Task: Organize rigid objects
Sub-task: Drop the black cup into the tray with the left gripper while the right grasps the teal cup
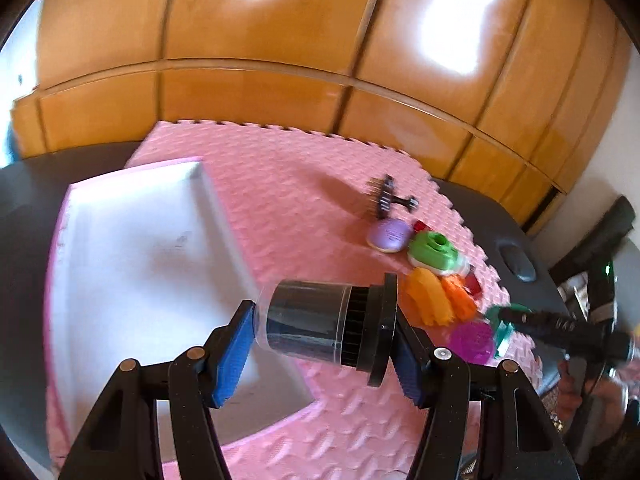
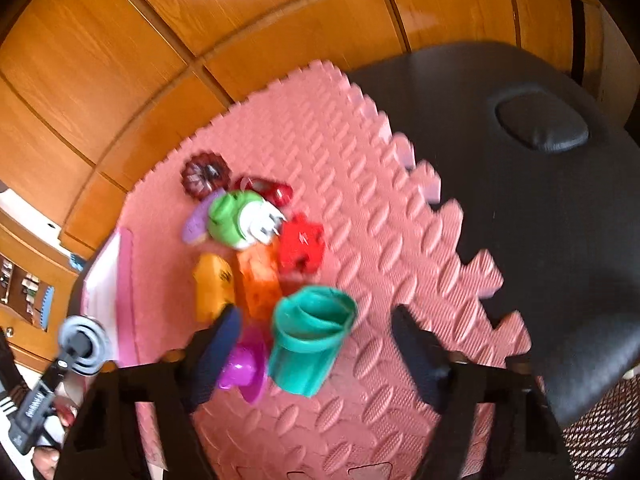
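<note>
My left gripper [image 1: 324,354] is shut on a black cylindrical jar with a ribbed lid [image 1: 320,324], held sideways above the edge of a white tray with a pink rim [image 1: 132,240]. On the pink foam mat [image 1: 280,184] lie a purple disc [image 1: 390,234], a green-and-white toy [image 1: 434,252], orange pieces [image 1: 430,296], a magenta piece [image 1: 472,340] and a dark brush-like piece [image 1: 386,196]. My right gripper [image 2: 316,340] is open, its jaws either side of an upright teal cup [image 2: 310,338]. The green toy [image 2: 232,220], a red puzzle piece [image 2: 300,244] and orange pieces [image 2: 214,284] lie beyond it.
A black table [image 2: 520,200] carries the mat, with a wooden wardrobe [image 1: 280,40] behind. A dark red flower-shaped piece [image 2: 206,174] lies at the mat's far side. The tray's pink edge [image 2: 124,280] shows at left in the right wrist view. A mesh chair [image 2: 600,440] is at lower right.
</note>
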Demonstrator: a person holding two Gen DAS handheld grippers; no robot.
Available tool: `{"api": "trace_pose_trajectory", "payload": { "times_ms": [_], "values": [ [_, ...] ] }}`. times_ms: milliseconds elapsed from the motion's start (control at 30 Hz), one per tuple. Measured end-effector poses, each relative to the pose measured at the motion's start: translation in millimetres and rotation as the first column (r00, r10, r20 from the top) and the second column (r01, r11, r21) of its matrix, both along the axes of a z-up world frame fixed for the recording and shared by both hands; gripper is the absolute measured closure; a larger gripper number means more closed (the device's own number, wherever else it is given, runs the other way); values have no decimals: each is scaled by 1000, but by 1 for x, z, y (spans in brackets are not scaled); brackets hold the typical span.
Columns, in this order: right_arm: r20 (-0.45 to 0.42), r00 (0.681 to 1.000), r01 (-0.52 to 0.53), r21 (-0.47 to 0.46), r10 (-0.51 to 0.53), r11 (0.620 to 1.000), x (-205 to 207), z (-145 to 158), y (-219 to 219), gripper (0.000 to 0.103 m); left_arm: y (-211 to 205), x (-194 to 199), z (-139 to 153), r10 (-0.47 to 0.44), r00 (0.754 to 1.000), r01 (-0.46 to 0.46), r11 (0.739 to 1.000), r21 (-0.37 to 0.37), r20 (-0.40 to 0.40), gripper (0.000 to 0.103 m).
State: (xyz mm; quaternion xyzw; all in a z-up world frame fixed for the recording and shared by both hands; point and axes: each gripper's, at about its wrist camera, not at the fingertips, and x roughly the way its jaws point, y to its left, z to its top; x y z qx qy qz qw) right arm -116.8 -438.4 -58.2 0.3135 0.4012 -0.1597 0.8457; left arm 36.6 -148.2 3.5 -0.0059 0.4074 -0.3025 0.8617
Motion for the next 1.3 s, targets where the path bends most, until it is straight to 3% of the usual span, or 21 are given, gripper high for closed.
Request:
{"api": "trace_pose_trajectory", "payload": {
  "times_ms": [33, 200, 300, 333, 633, 733, 867, 1033, 1300],
  "values": [
    [-17, 1000, -3, -8, 3, 1000, 2, -3, 1, 59, 8, 6, 0, 26, 1000, -26, 1000, 2, -1, 39],
    [-31, 999, -39, -72, 36, 997, 7, -3, 7, 59, 50, 43, -4, 163, 987, -162, 986, 29, -8, 39],
    [-83, 995, -58, -11, 57, 998, 14, -16, 4, 67, 72, 69, -12, 231, 973, -231, 970, 76, 3, 39],
    [-76, 996, -57, -33, 54, 998, 13, -14, 5, 69, 79, 79, -15, 254, 967, -253, 963, 92, 5, 39],
    [-103, 993, -67, -106, 56, 992, 19, -14, 9, 69, 96, 127, -33, 326, 945, -324, 932, 164, 16, 38],
    [-106, 993, -71, -115, 59, 991, 19, -13, 10, 69, 100, 134, -27, 354, 934, -356, 920, 163, 44, 28],
    [-111, 992, -76, -131, 62, 989, 22, -14, 11, 69, 104, 128, -18, 381, 922, -386, 913, 134, 60, 21],
    [-116, 991, -77, -148, 60, 986, 22, -13, 12, 69, 109, 94, -9, 413, 906, -421, 902, 99, 88, 20],
    [-79, 997, -41, -198, 26, 979, 17, -5, 9, 69, 92, 35, -19, 354, 934, -358, 929, 98, 52, 20]
  ]
}}
